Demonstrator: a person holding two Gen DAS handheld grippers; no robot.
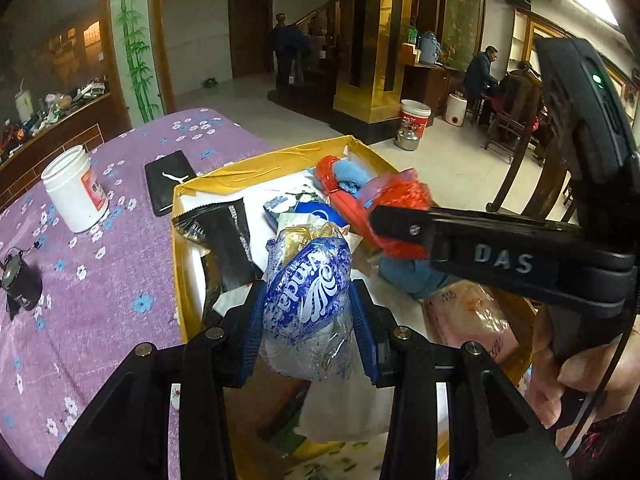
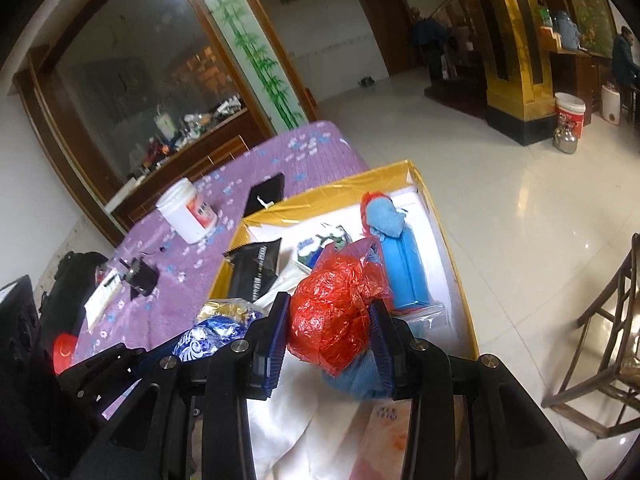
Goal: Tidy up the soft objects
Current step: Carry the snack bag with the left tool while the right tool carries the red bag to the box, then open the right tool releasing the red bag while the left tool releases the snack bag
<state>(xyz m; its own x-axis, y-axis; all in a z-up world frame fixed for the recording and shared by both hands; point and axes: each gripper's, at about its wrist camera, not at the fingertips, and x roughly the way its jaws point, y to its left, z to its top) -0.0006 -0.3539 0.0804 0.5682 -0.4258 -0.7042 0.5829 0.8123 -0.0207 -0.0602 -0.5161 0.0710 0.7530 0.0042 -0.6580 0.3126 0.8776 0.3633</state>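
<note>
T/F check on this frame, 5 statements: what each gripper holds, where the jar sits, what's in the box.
1. The left gripper is clamped on a blue and clear plastic bag. True.
2. The right gripper is open, with nothing between its fingers. False: it is shut on a crumpled red plastic bag.
3. The white jar stands inside the yellow box. False: it stands on the purple floral cloth, outside the box.
4. A black pouch lies inside the yellow box. True.
5. The black wallet lies on top of the white jar. False: it lies on the cloth between the jar and the box.
</note>
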